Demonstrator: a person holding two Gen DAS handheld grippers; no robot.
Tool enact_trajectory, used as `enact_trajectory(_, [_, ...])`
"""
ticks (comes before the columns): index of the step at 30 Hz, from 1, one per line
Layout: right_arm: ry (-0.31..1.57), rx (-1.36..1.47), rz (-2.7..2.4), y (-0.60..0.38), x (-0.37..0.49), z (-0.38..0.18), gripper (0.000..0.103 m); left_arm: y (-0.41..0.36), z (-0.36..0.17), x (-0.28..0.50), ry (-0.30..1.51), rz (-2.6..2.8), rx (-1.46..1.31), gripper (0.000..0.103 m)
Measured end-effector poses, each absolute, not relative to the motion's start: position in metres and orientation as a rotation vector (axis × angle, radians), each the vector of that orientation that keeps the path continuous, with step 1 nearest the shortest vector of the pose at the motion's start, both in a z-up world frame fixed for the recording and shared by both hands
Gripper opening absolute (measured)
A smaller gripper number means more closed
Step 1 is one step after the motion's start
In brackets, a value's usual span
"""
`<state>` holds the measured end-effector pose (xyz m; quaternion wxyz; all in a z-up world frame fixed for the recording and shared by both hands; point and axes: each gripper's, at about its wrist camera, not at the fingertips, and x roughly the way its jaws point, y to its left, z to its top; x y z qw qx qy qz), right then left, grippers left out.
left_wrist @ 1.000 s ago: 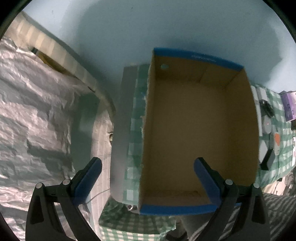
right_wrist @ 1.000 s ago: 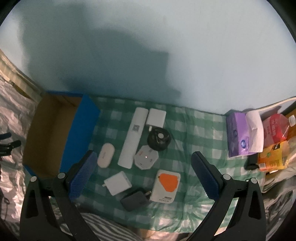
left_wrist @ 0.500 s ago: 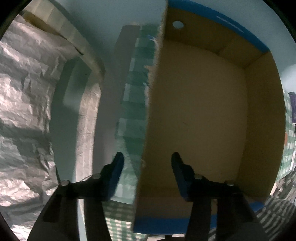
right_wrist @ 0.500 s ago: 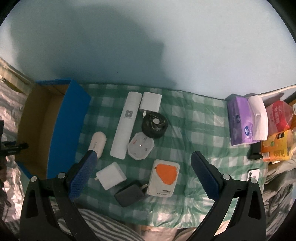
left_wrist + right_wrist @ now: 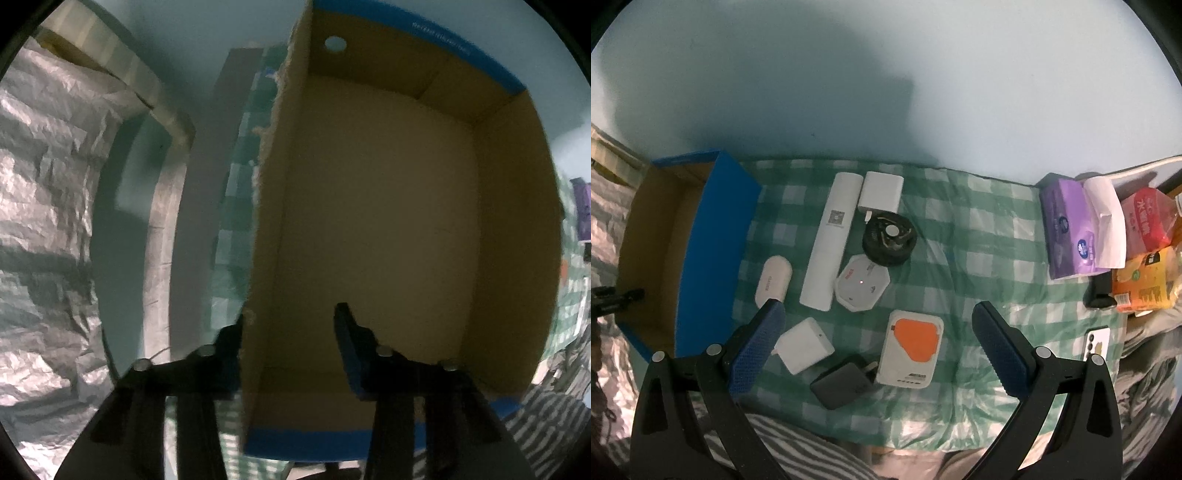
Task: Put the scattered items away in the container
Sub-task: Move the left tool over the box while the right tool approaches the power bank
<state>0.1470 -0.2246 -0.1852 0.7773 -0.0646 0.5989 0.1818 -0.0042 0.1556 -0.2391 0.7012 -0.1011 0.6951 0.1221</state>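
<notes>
Left claw (image 5: 288, 321) just narrowed astride box (image 5: 388, 221) wall — pads not visibly pinching; steadying before loading, likely.

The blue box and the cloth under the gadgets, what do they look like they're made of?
The blue box looks like cardboard: plain matte brown inside, a blue printed skin outside, and a ragged, fibrous torn edge in the left wrist view. The checked cloth could be thin plastic sheeting or coated fabric: green and white print, creases, and a faint sheen near the front.
</notes>
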Motion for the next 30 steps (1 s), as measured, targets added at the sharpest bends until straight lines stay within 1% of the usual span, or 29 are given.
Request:
enact_trajectory(1, [1.297,-0.137,0.390,-0.225,0.148,-0.186,0.102,0.155,-0.239,-0.004,1.552,0.274,-0.223,0.027])
enact_trajectory(2, [1.299,-0.135,0.388,-0.226,0.148,-0.187,0.101,0.156,-0.238,-0.005,1.552,0.270,-0.234,0.023])
enact_trajectory(3, [1.302,-0.132,0.387,-0.227,0.149,-0.189,0.101,0.156,-0.238,-0.005,1.553,0.266,-0.241,0.017])
enact_trajectory(4, [1.306,-0.129,0.385,-0.228,0.150,-0.190,0.099,0.156,-0.239,-0.005,1.561,0.257,-0.252,0.013])
enact_trajectory(5, [1.312,-0.126,0.385,-0.230,0.151,-0.191,0.095,0.156,-0.239,-0.006,1.565,0.255,-0.251,0.012])
enact_trajectory(13, [1.348,-0.099,0.364,-0.242,0.153,-0.202,0.094,0.148,-0.240,-0.005,1.601,0.254,-0.201,0.013])
enact_trajectory(17, [1.438,-0.085,0.319,-0.254,0.156,-0.227,0.094,0.150,-0.245,-0.004,1.615,0.265,-0.204,0.014])
enact_trajectory(21, [1.538,-0.072,0.279,-0.265,0.157,-0.263,0.094,0.150,-0.244,-0.005,1.613,0.248,-0.215,0.013])
enact_trajectory(27, [1.600,-0.093,0.249,-0.269,0.155,-0.302,0.094,0.150,-0.242,-0.005,1.605,0.236,-0.209,0.012])
enact_trajectory(28, [1.605,-0.093,0.250,-0.268,0.154,-0.307,0.093,0.149,-0.241,-0.005,1.602,0.237,-0.204,0.012])
enact_trajectory(30, [1.615,-0.084,0.253,-0.267,0.153,-0.314,0.087,0.148,-0.240,-0.005,1.600,0.236,-0.197,0.012])
